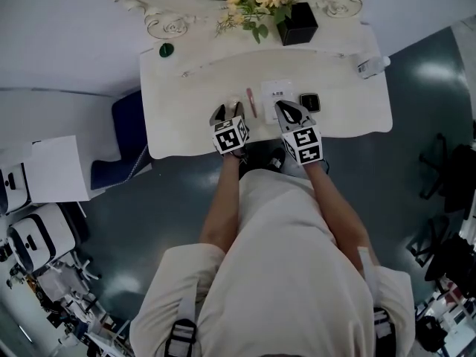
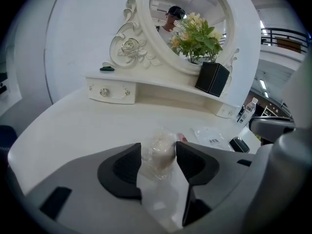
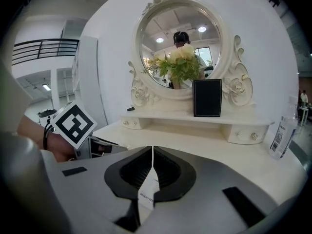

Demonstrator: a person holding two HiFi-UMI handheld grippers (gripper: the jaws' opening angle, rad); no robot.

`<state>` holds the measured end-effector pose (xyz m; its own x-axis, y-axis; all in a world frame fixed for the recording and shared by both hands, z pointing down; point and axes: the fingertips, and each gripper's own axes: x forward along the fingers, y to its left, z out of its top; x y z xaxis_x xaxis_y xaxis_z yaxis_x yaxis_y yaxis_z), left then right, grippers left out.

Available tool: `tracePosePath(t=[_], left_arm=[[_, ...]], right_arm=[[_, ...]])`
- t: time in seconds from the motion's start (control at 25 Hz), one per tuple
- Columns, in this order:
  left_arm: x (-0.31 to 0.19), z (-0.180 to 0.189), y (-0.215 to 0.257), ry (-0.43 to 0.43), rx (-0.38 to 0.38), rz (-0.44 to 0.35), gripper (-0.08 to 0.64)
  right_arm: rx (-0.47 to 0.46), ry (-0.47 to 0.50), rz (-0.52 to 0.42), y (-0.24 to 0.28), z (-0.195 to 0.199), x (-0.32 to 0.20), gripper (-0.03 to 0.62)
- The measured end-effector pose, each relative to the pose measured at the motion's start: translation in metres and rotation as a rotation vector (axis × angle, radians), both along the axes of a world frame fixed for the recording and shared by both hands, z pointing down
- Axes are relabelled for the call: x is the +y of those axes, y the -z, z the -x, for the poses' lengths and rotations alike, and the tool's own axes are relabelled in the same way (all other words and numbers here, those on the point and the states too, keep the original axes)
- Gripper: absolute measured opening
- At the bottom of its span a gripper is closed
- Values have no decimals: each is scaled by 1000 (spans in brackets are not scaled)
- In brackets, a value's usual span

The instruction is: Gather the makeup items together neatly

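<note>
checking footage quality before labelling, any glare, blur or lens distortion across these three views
Head view: even light, pale glare patches on the dark floor. Left gripper view: strong fisheye, black corners; the wrapped item inside the open left gripper looks soft. Right gripper view: same fisheye, ceiling lights glint in the mirror; the white packet pinched by the right gripper is fairly sharp.
</note>
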<state>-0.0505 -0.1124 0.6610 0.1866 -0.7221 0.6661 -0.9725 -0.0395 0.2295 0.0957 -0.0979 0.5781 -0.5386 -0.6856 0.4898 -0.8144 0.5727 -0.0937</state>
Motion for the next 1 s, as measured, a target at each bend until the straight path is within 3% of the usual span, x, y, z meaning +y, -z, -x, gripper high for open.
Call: tracePosePath(t=[0.12,0.32,0.48,0.68,0.88,1.0], left_arm=[[3,0,3,13,7,-6,236],[8,8,5,127,40,-16,235],[13,13,7,157,19,-24,235],[19,22,9,265,133,-23,235],[23,26,14,278,154,-34,235],[25,25,21,229,110,-69,235]], right_arm=[[-2,-12,-4,1,-4,3,46],[-6,-30,-7,2,-10,8,44],[-12,-31,-12,2,-8,13,46],[-11,-28,-11,1,-8,20,46],[-10,-24,-10,0,-5,27,46],[-15,-26,-15,2,-3,29,46]])
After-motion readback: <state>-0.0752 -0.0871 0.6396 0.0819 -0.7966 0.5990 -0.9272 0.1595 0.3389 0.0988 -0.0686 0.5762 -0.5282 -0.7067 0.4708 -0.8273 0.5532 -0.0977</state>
